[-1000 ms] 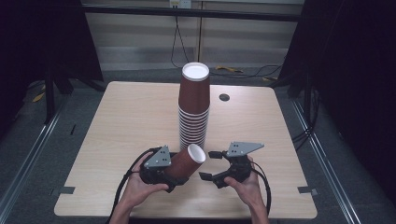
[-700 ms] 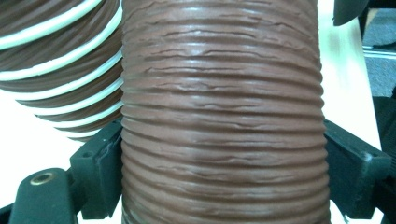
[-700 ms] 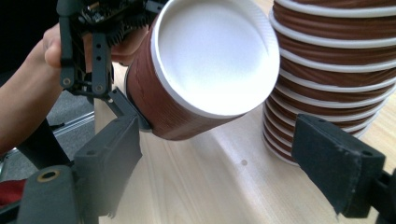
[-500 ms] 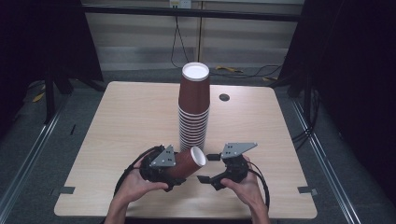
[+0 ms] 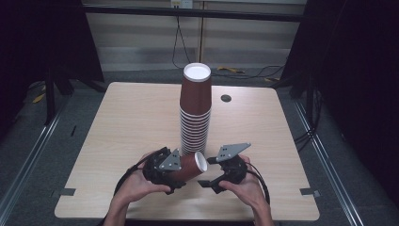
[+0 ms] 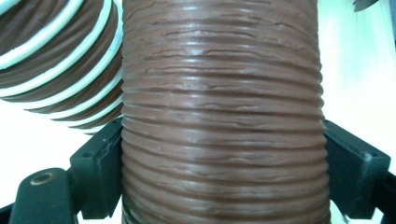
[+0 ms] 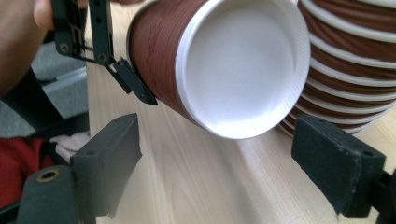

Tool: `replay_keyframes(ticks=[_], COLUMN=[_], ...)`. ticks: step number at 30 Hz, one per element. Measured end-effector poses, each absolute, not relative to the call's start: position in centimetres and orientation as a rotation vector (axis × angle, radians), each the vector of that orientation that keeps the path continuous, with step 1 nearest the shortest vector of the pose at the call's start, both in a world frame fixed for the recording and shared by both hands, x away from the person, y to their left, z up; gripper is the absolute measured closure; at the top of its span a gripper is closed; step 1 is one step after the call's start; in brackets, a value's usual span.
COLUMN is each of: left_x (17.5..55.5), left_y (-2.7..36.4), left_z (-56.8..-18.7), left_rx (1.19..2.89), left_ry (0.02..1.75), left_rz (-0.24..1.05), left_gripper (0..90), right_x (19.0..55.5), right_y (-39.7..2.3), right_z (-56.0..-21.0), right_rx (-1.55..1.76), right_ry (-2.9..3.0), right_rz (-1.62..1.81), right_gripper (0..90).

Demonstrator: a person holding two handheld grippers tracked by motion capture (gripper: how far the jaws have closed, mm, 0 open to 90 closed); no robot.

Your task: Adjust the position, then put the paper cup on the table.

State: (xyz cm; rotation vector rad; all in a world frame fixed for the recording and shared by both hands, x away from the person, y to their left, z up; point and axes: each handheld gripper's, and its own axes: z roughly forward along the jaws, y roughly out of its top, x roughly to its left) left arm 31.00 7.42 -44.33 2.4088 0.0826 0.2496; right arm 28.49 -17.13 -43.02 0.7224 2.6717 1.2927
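Left tongs [image 5: 176, 176] pinch the light, crushable ribbed paper cup [image 5: 188, 167] mid-wall; right tongs [image 5: 209, 172] spread; grip gently near the stiffer rim.

Standing mid-surface [image 5: 117, 122], cup stack [image 5: 195, 117]; lying sideways just before it, lone cup [image 5: 190, 165], clamped in left gripper [image 5: 162, 168]; waiting just right, mouth-side, right gripper [image 5: 225, 173].

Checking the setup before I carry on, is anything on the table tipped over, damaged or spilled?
Nothing spilled or damaged. The one brown cup lying sideways is clamped in the left gripper, not fallen. The cup stack stands upright on the table; the right gripper is open.
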Motion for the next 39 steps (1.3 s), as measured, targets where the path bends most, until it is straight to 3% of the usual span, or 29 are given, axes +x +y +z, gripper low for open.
replay_keyframes(ticks=[24,35,39], left_x=[30.5,29.8,30.0], left_y=[6.3,5.6,5.4], left_z=[-44.0,-44.0,-43.8], left_rx=[2.563,2.547,2.599], left_ry=[-0.024,-0.016,-0.105], left_rz=[0.321,0.316,0.335], left_gripper=[14.8,14.8,14.8], right_x=[30.2,30.5,30.8], right_y=[-15.4,-15.0,-14.9], right_z=[-42.8,-42.8,-42.9], right_rx=[0.613,0.546,0.558], right_ry=[2.837,2.928,2.952], right_rz=[1.058,0.979,0.97], right_gripper=[17.8,17.0,16.7])
